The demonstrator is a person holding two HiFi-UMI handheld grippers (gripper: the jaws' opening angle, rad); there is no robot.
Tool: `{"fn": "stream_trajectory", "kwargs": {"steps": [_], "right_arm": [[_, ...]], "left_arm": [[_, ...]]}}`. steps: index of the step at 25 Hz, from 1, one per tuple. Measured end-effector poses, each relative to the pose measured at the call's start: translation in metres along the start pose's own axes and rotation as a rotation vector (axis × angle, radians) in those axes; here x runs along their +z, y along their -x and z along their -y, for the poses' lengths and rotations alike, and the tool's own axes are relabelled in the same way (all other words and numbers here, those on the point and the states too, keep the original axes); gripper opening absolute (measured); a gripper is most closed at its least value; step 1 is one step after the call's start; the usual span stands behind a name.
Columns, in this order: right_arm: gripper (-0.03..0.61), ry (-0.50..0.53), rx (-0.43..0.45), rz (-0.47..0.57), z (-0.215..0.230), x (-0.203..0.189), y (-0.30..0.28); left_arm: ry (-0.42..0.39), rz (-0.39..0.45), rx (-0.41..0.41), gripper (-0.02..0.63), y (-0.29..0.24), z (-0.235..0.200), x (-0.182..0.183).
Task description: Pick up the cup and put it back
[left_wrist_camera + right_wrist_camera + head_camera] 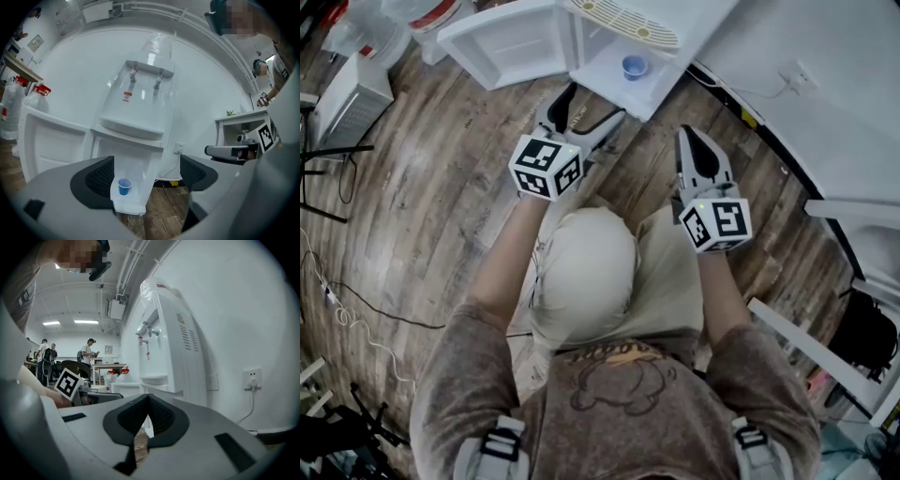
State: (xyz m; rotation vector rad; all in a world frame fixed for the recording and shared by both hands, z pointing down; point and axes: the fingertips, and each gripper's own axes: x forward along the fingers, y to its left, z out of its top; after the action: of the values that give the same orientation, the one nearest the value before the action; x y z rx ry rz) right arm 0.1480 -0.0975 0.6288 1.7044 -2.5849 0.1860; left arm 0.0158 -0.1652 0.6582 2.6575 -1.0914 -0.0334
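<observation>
Fig. — blue cup [124, 186] stood on dispenser [140, 108] lower shelf [130, 204], well ahead of L gripper [146, 174] (jaws spread, empty), R gripper [147, 417] clenched on nothing — cup could be toppled if clipped by a jaw on approach.

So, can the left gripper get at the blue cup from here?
Probably yes: the left gripper is open and roughly aimed at the blue cup on the dispenser's low shelf, with nothing in between.
</observation>
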Motion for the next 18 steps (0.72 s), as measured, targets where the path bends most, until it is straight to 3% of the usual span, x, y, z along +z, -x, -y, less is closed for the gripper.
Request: {"fn": "stream_trajectory", "kwargs": {"steps": [12,18], "right_arm": [[0.003,-0.04,0.011,0.032,0.002,-0.016,-0.02],[0.003,-0.055,-0.001,-0.002,0.015,-0.038,-0.026]], "left_arm": [[-0.036,-0.079,0.025,0.423,-0.07,-0.059,-0.09],[-0.036,-0.114,0.04,0.423,-0.113,-0.082,-0.128]]}}
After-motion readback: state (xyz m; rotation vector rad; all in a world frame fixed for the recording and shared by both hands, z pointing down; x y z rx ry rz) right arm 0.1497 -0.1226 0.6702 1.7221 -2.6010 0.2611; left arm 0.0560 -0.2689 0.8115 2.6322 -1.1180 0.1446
